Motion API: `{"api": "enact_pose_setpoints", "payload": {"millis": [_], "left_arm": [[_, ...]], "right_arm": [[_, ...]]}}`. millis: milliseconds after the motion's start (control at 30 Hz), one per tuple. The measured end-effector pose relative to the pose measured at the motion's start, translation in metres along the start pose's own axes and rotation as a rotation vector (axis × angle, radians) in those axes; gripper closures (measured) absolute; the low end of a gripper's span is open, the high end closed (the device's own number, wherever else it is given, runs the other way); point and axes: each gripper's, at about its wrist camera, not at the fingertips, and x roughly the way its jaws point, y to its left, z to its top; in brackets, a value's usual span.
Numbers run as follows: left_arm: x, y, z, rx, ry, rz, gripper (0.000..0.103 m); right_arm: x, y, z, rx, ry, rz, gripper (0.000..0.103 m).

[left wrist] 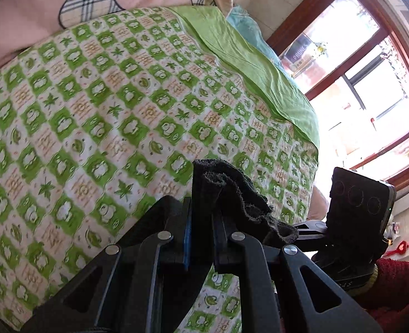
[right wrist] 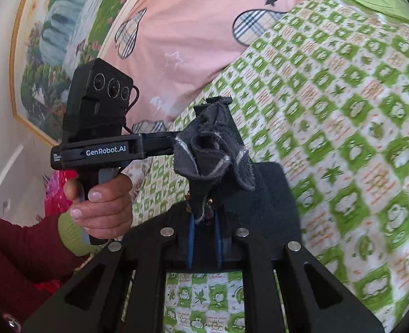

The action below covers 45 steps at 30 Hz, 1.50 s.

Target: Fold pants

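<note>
My left jaws (left wrist: 204, 191) are clamped tight on a bunched edge of the dark pants (left wrist: 240, 194), the fuzzy black cloth crumpled between the pads and spilling over toward the right side of that view. My right jaws (right wrist: 214, 127) are likewise closed on a wad of the same pants (right wrist: 212, 155) — grey-black folds with a pale seam line, bulging out just above the blue-edged pads. In the right wrist view my left gripper (right wrist: 104, 149) comes in from the left, its tip reaching into that same wad, so both grips sit close together on the cloth, held up off the bed. A hand (right wrist: 104, 199) in a dark red sleeve (right wrist: 15, 255) wraps the left gripper's handle. Beyond the pants lies the bed's green-and-white patterned sheet (left wrist: 107, 127), with a plain green cloth (left wrist: 246, 66) along its far edge. Farther back from the sheet sits a pink quilt (right wrist: 199, 33) with plaid hearts and stars — and past that a framed landscape picture (right wrist: 60, 27) on one side, a red-framed window (left wrist: 365, 77) on the other.
</note>
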Motion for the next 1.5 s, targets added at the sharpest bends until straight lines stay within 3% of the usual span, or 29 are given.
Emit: {"api": "enact_pose_setpoints", "payload": {"millis": [233, 500, 600, 733, 833, 1000, 1133, 1500], "left_arm": [[-0.011, 0.039, -0.041, -0.124, -0.029, 0.083, 0.092], [-0.007, 0.079, -0.094, -0.290, -0.013, 0.154, 0.093], [-0.010, 0.088, -0.110, -0.341, -0.017, 0.166, 0.093], [-0.018, 0.093, -0.127, -0.410, -0.028, 0.178, 0.093], [-0.030, 0.096, -0.141, -0.464, -0.049, 0.191, 0.093], [-0.059, 0.099, -0.169, -0.579, -0.112, 0.222, 0.071], [-0.091, 0.097, -0.197, -0.658, -0.161, 0.270, 0.060], [-0.163, 0.107, -0.292, -0.970, -0.307, 0.351, 0.057]], "right_arm": [[0.046, 0.017, -0.017, -0.089, 0.095, -0.029, 0.090], [0.092, 0.014, -0.035, -0.140, 0.266, -0.044, 0.086], [0.100, 0.013, -0.039, -0.145, 0.326, -0.041, 0.080], [0.109, 0.021, -0.044, -0.162, 0.390, -0.023, 0.057], [0.115, 0.030, -0.051, -0.191, 0.421, -0.019, 0.053], [0.118, 0.047, -0.052, -0.210, 0.438, 0.018, 0.053], [0.117, 0.063, -0.045, -0.243, 0.428, 0.040, 0.053], [0.164, 0.124, -0.031, -0.392, 0.488, 0.102, 0.053]]}}
